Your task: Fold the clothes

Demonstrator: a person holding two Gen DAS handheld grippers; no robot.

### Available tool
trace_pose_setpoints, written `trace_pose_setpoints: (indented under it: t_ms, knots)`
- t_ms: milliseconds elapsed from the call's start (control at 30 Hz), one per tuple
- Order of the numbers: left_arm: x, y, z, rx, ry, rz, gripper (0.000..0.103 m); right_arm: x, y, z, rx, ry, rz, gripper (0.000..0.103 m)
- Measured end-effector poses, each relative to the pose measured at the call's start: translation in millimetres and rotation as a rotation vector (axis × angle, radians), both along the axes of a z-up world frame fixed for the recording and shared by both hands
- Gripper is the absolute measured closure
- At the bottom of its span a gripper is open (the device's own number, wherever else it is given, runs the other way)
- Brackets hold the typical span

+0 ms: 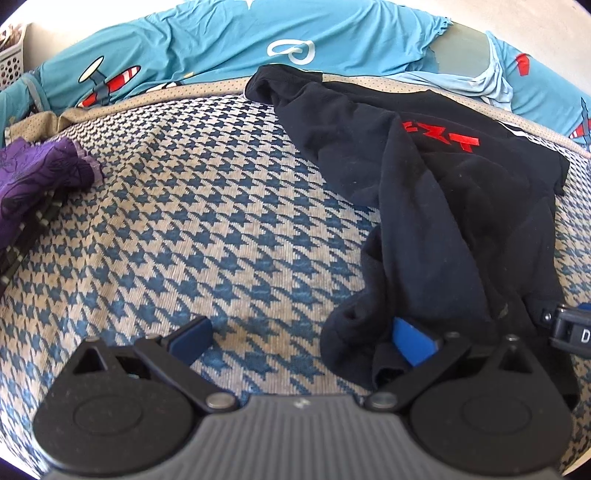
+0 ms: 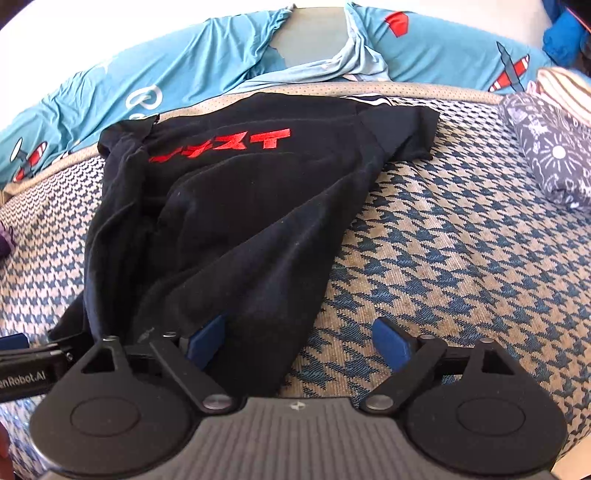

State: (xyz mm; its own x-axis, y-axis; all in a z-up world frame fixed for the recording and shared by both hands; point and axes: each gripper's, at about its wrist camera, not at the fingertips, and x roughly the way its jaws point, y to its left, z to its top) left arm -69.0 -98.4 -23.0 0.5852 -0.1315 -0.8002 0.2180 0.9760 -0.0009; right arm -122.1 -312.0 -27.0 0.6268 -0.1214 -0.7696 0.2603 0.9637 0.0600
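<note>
Item: crumpled black cotton T-shirt with red lettering (image 2: 236, 221) — lies on the blue-and-beige houndstooth woven cover (image 2: 461, 251), collar toward twelve o'clock, hem bunched near six.
Left gripper (image 1: 301, 341): jaws spread, gripping nothing; hem at its four-o'clock pad.
Right gripper (image 2: 297, 341): jaws wide, unclenched; hem at its eight-o'clock pad.
Handling, as judged — pinch both hem corners evenly, draw apart, flatten before folding.

A houndstooth blanket (image 1: 192, 229) in blue and beige covers the bed, edged at the far side by a beige dotted border (image 2: 424, 90). Behind it lies a turquoise sheet (image 1: 221, 40) printed with red-and-white aeroplanes, rumpled over a grey patch (image 2: 317, 33). A white perforated basket (image 1: 13, 61) stands at the far left corner.
</note>
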Motion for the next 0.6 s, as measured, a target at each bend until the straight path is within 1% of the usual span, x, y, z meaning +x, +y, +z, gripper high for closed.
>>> trace_pose_setpoints:
  t_ms: [67,400,600]
  knots:
    - [-2.5,-0.5,-1.2,0.008,-0.012,-0.005,0.0,0.1,1.4,-1.1,-0.01,-0.006,0.001,0.013]
    - [-7.6,1.4,-3.0,-0.002,-0.044,0.005,0.0,-5.2,2.3,-5.1,-0.024,-0.043,0.008,0.012]
    - [-10.7,2.8,-3.5,-0.014,-0.051,0.01,0.0,-6.0,1.5,-5.0,-0.024,-0.045,0.014,0.01]
